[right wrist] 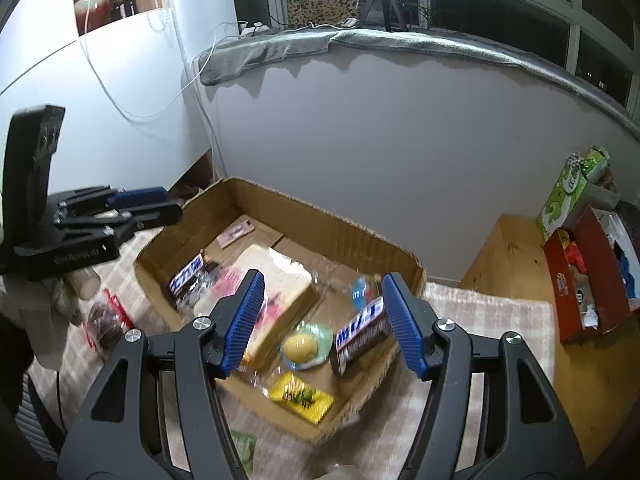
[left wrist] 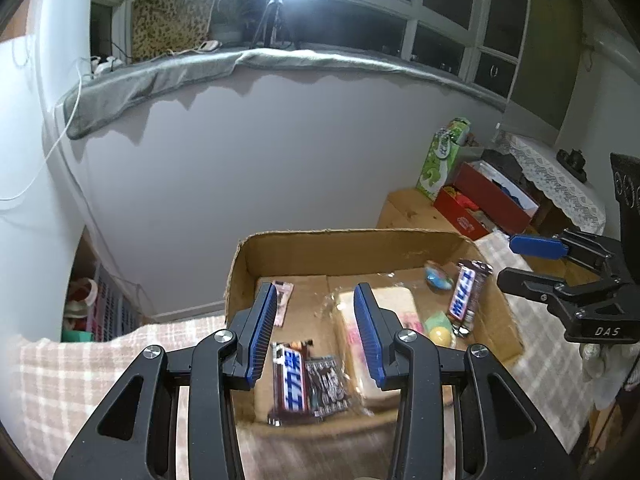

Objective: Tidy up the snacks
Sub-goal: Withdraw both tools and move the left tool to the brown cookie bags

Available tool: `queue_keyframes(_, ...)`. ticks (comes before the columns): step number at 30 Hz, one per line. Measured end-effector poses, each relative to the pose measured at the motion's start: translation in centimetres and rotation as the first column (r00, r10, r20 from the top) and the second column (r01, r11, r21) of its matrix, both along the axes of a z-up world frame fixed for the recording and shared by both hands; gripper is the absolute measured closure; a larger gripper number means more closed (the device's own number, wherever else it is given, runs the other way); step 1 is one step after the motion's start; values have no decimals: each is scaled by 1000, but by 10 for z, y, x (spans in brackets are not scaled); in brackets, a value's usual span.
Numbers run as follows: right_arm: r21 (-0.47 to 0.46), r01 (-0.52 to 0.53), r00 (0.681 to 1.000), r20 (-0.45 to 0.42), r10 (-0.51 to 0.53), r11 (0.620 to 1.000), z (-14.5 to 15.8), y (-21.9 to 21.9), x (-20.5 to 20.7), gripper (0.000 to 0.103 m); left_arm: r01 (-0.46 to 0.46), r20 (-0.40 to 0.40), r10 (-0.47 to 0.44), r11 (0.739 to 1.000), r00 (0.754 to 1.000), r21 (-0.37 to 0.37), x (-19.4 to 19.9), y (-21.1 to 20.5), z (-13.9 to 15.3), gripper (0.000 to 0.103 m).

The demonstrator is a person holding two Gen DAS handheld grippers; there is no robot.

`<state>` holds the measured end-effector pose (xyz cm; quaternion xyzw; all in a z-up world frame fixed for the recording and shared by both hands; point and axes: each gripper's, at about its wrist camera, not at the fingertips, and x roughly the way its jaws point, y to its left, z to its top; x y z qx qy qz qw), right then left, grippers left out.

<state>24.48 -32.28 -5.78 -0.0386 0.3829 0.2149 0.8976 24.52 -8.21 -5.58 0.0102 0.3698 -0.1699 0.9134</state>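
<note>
Jaws of both grippers stand apart and empty above the cardboard box (right wrist: 320, 216).
Release step complete: chocolate bars (right wrist: 362, 330), bread (right wrist: 280, 280) lie inside; next, fetch the packet (right wrist: 105, 320) outside on the cloth.

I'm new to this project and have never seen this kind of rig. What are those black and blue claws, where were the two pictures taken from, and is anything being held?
No robot here: a person carries a hand-held two-finger gripper in each hand, and each has a wide-angle camera looking along its blue-padded fingers. One picture comes from the left gripper, the other from the right gripper; each also shows the other gripper at its edge.

Both look down into a shallow cardboard box on a checked cloth. Inside lie a wrapped slab of bread, two chocolate bars, a yellow packet and a few small sweets. A red-edged packet lies outside on the cloth.

Nothing is held: both grippers stand open above the box, with the snacks lying loose beneath them.
</note>
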Motion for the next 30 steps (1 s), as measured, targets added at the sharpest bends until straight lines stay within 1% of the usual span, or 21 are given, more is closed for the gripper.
queue_keyframes(7,-24,5,1000,14,-4,1000,0,-9,-44,39,-15,33,16,1000,999,-13,-44,26,14,65)
queue_keyframes(13,-9,28,999,-21,-28,1000,-9,-19,-78,39,-60,51,61,998,997,-35,-86,59,15,65)
queue_keyframes(17,21,31,998,-54,-30,999,-17,-24,-102,39,-100,47,104,993,993,-70,-115,82,5,65)
queue_keyframes(22,8,34,998,-52,-34,999,-28,-22,-133,39,-125,33,128,989,991,-76,-141,92,-13,65)
queue_keyframes(27,41,25,997,-73,-22,999,-43,-15,-161,39,-146,5,148,982,989,-122,-157,97,-33,65)
queue_keyframes(30,59,31,996,-83,-26,998,-53,-14,-177,39,-150,-7,150,981,989,-125,-160,94,-42,65)
